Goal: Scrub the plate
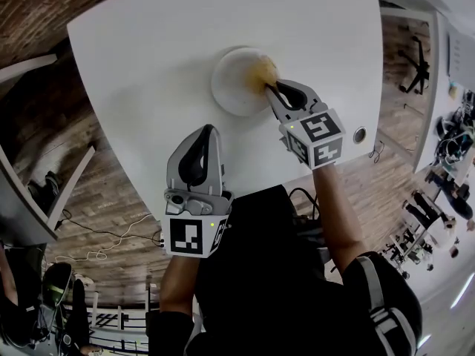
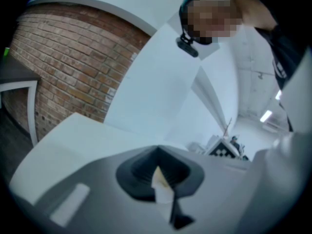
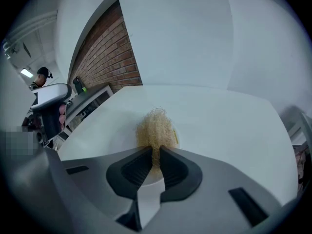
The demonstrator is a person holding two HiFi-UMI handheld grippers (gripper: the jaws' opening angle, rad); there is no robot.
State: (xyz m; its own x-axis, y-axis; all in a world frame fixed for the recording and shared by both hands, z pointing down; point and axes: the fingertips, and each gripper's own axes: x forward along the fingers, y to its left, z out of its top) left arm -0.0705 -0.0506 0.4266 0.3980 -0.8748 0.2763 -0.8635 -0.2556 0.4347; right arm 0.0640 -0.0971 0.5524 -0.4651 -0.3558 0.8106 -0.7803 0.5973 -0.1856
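On the white table (image 1: 148, 50) lay the plate (image 1: 231, 87). We pinched a scouring pad (image 1: 262, 71) against it in our right gripper (image 1: 272, 89). Our left gripper (image 1: 208, 133) hung aloft, jaws pressed together and empty. Unsteadied, the plate might slide under scrubbing.

Plate: a round, shallow, cream-white plate (image 1: 231, 87), lying flat on the white table (image 1: 148, 43).
Plate state: a brownish-yellow smear covers its right part in the head view; the other part looks pale and plain.
Scrubber: a small, loose wad of tan, wiry fibre (image 3: 155, 126).
Scrubber pose: the scrubber is pinched at its near end between the two jaws of the right gripper (image 3: 155, 155); most of the wad stands out beyond the jaw tips.
Scrubber place: it rests on the stained right part of the plate, inside the rim.
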